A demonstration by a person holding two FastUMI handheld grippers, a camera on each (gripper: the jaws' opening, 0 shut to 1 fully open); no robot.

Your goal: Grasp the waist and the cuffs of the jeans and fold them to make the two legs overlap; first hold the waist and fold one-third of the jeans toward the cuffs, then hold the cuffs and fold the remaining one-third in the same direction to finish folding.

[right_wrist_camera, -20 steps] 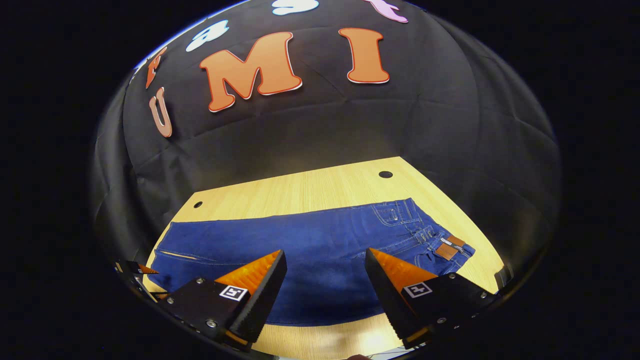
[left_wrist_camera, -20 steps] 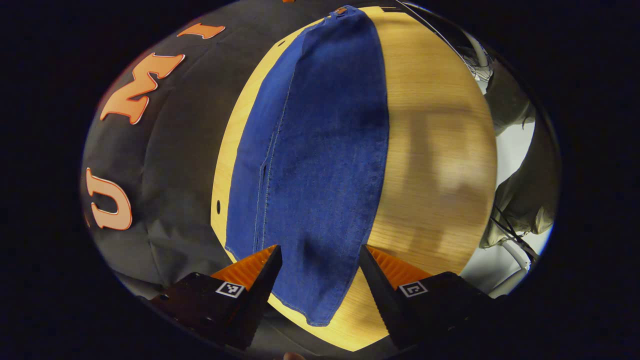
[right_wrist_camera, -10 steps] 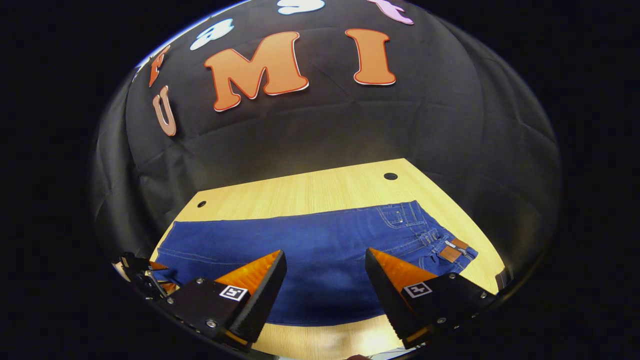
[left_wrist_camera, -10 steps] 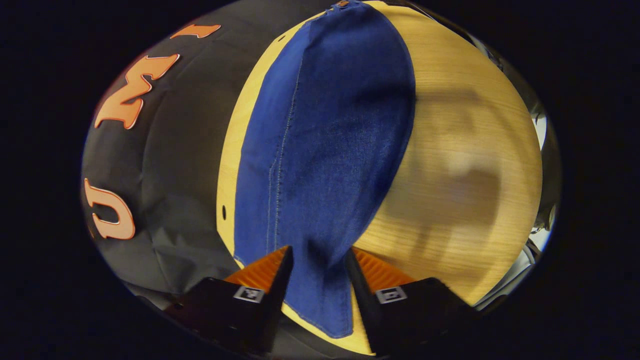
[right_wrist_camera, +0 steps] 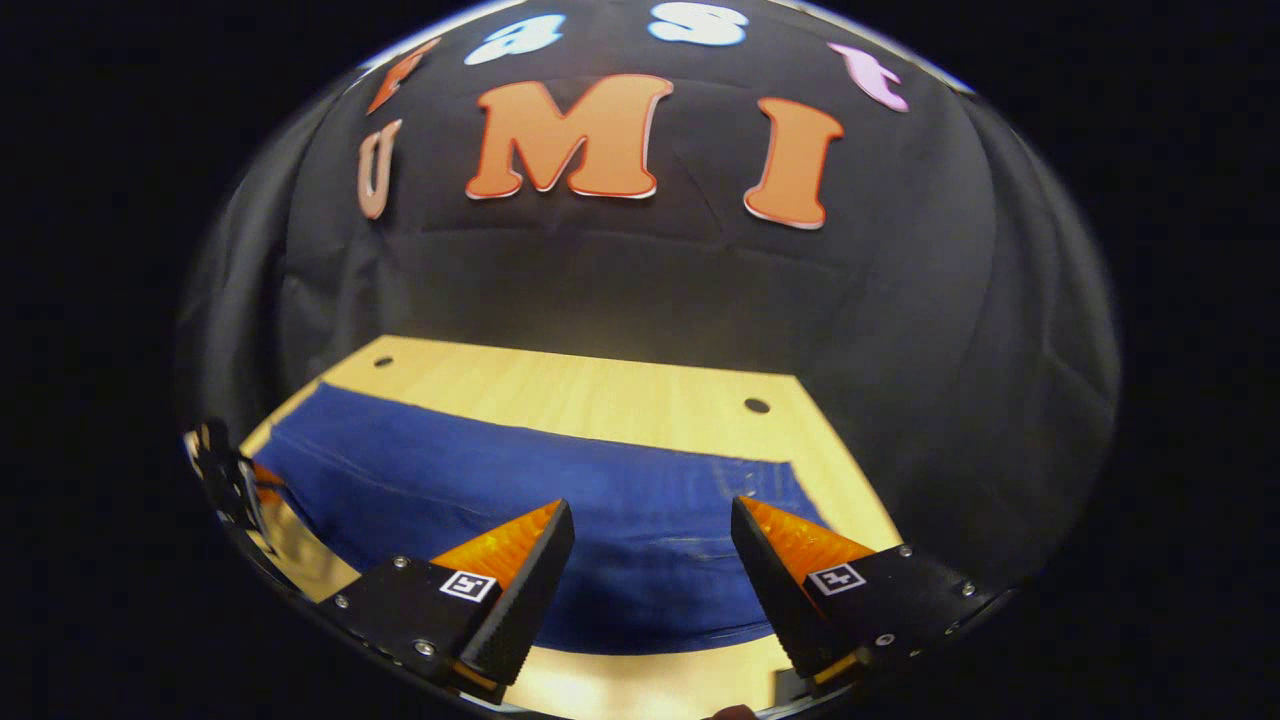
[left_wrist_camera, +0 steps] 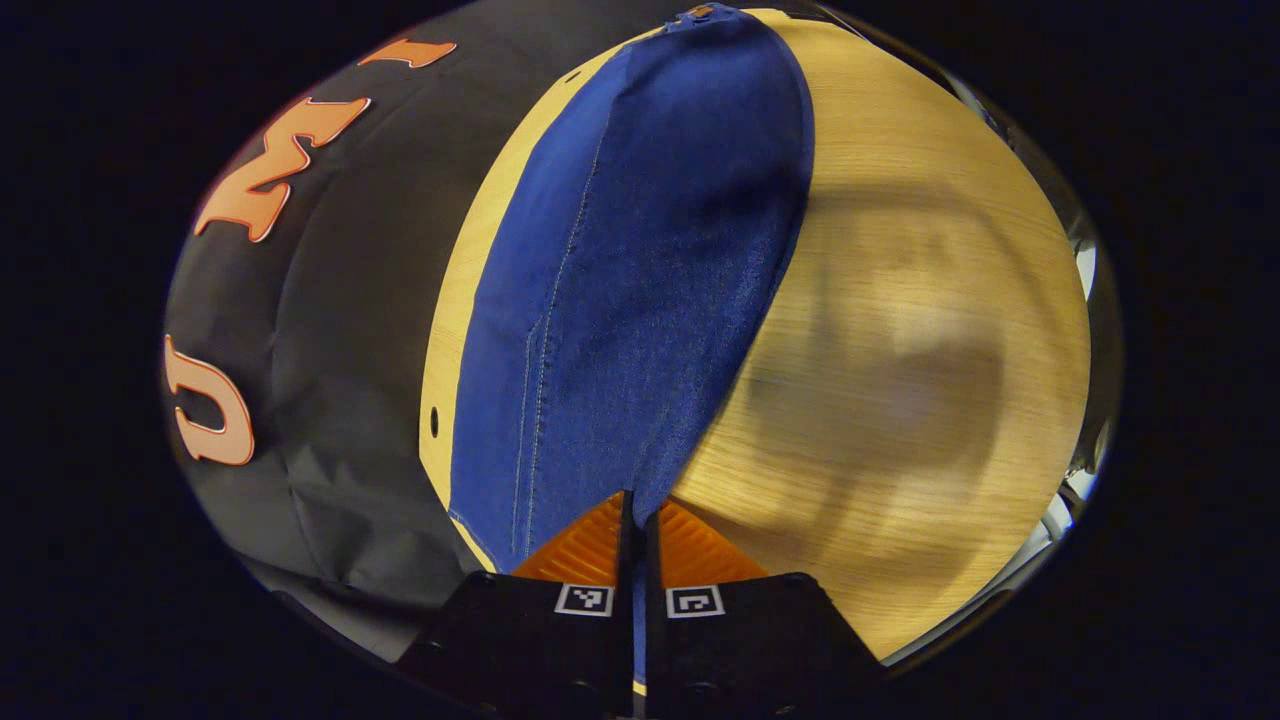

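The dark blue jeans [left_wrist_camera: 640,250] lie lengthwise on the wooden table [left_wrist_camera: 900,300], legs stacked into one long strip. The waist end [left_wrist_camera: 700,15] is far off at the top of the left gripper view. My left gripper [left_wrist_camera: 636,500] is shut on the near cuff end, with denim pinched between both fingers. In the right gripper view the jeans [right_wrist_camera: 560,490] run across the table [right_wrist_camera: 600,385]. My right gripper [right_wrist_camera: 650,510] hovers open over their near edge, nothing between its fingers. The left gripper [right_wrist_camera: 235,480] shows at the far left, at the cuff end.
The booth's black cloth wall [right_wrist_camera: 620,270] rises close behind the table's far edge. Small round holes [right_wrist_camera: 757,405] mark the tabletop near that edge. A wide bare stretch of wood [left_wrist_camera: 920,380] lies beside the jeans in the left gripper view.
My left gripper's fingers have come together from wide open and now pinch the cuff end. The right gripper has swung, so the waist end has slid down behind its right finger.
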